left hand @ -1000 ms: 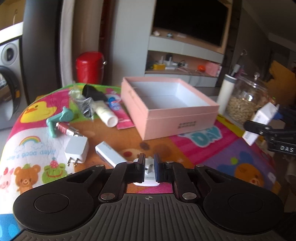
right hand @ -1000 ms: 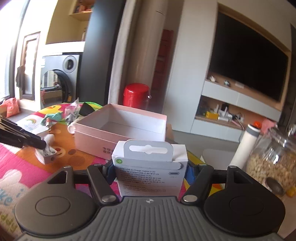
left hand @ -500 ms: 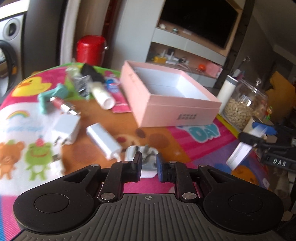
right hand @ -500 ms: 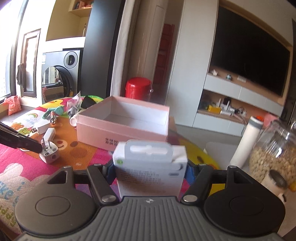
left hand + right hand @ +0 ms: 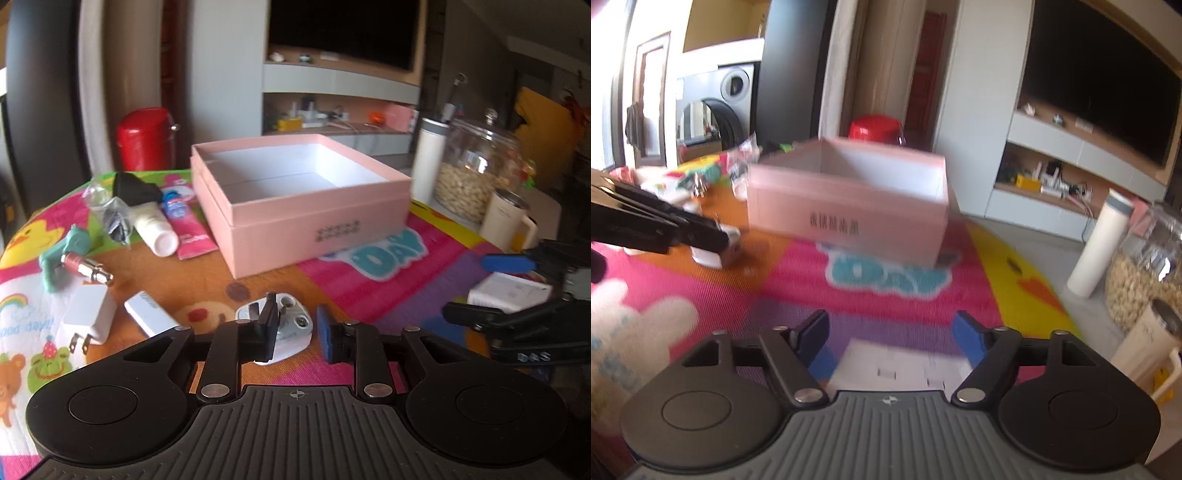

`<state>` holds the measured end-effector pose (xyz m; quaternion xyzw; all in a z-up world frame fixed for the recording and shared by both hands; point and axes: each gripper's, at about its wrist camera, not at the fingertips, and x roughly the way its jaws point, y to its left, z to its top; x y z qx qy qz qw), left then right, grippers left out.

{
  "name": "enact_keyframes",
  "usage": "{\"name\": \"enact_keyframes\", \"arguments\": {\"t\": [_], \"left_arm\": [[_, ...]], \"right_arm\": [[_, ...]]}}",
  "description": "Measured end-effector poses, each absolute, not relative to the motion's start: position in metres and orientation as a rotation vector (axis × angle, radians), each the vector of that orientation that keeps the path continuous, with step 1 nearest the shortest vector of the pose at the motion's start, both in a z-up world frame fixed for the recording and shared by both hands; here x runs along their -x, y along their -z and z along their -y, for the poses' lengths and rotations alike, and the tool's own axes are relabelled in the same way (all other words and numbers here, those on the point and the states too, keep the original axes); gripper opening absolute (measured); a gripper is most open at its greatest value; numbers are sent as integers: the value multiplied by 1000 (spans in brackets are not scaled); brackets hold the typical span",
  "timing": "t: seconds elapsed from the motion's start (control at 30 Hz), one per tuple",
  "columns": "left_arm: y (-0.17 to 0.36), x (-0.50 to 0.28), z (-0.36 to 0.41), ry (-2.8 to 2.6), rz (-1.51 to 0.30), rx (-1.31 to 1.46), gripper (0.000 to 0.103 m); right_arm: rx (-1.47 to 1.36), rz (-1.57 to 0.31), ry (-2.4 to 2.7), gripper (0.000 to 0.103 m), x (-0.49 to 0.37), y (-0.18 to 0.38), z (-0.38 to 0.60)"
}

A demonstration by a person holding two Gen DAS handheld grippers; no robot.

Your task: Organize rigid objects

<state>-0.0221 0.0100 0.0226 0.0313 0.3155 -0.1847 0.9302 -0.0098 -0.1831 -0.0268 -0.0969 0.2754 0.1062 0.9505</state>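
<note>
An open pink box (image 5: 295, 206) stands mid-table, empty; it also shows in the right wrist view (image 5: 849, 206). My left gripper (image 5: 297, 330) is open, its jaws either side of a white plug adapter (image 5: 286, 325) lying on the mat. My right gripper (image 5: 895, 339) is open, with a white cable box (image 5: 905, 365) lying flat on the mat between its fingers; the box also shows in the left wrist view (image 5: 509, 291).
Left of the pink box lie a white charger (image 5: 88, 314), a white power bank (image 5: 147, 317), a red metal plug (image 5: 86, 267), a teal tool (image 5: 62, 258), a white tube (image 5: 155, 232) and a pink sachet (image 5: 188, 229). A glass jar (image 5: 476, 177), white bottle (image 5: 428, 158) and mug (image 5: 506, 218) stand right.
Both grippers opened. The left let go of the plug adapter on the mat. The right lowered the cable box and released it flat on the mat.
</note>
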Motion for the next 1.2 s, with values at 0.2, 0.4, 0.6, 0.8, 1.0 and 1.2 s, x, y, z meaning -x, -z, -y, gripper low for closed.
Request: {"name": "enact_keyframes", "arguments": {"t": [0.2,0.4,0.6,0.8,1.0,1.2], "left_arm": [[-28,42,-26,382,-655,2,26],[-33,37,-55,277,-629,75,26],[-26,21,-59,387,-644,84,26],[-18,10,-49,420,-663,43,25],[-19,7,-36,463,-665,-1,25],[-27,9,-16,602,-664,-193,25]], "right_arm": [[197,-549,-172,82,24,31,194],[163,-551,-127,87,33,28,210],[73,-615,-158,88,31,32,224],[92,-618,-239,69,35,28,217],[165,-545,-320,69,10,12,181],[182,-536,-403,78,-11,6,161]]}}
